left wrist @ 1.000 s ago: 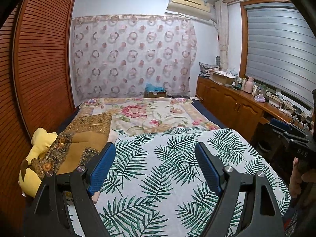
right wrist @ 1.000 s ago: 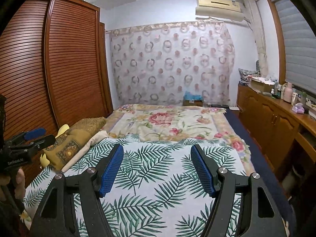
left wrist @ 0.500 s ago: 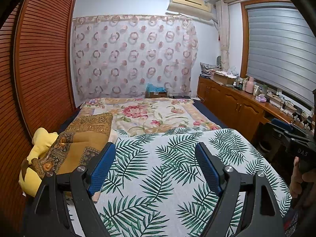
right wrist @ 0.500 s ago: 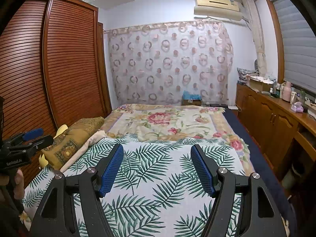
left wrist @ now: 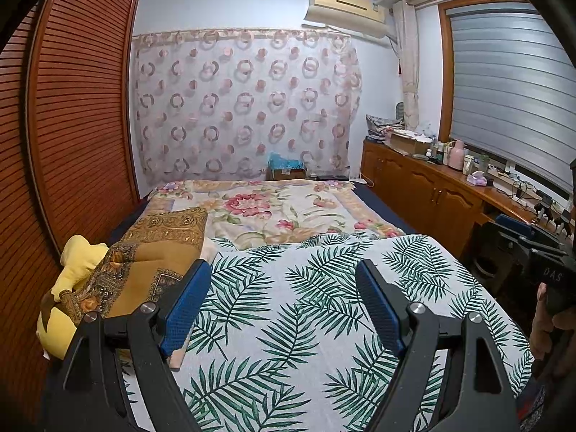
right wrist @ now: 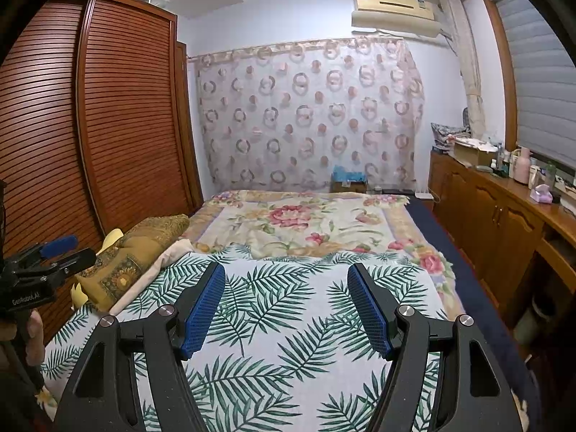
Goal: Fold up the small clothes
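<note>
Hovering over the palm-leaf sheet [left wrist: 288, 306], left gripper [left wrist: 284, 302] and right gripper [right wrist: 286, 306] were held with fingers spread, empty; no small clothes were spotted, so no fold could be advised.

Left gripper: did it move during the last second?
No, not noticeably. In the left wrist view the air conditioner and the pillow sit at the same places in the picture as before, and the left gripper stays open.
</note>
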A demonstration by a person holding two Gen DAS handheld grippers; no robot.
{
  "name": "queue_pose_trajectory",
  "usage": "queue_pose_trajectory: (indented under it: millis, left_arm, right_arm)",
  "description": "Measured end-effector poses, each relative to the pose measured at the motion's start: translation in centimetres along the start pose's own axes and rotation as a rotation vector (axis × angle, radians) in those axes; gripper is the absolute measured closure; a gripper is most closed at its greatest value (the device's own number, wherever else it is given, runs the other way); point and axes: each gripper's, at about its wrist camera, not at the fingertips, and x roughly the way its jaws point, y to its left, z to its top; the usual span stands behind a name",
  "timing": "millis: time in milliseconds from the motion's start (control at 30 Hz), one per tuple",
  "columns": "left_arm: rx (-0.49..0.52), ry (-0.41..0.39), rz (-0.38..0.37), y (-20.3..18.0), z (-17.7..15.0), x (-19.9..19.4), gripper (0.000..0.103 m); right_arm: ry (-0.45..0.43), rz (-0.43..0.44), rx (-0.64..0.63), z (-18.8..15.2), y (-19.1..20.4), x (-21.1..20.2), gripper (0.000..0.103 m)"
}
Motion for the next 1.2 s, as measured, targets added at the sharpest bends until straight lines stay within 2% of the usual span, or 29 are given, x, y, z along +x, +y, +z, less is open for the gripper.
queue_pose_trajectory:
  millis: [1200]
  left_arm:
    - [0.003, -0.002, 0.005, 0.43, 0.02, -0.07, 0.02]
  right_arm:
    - [0.003, -0.001, 0.012, 0.16, -0.54, -0.02, 0.031]
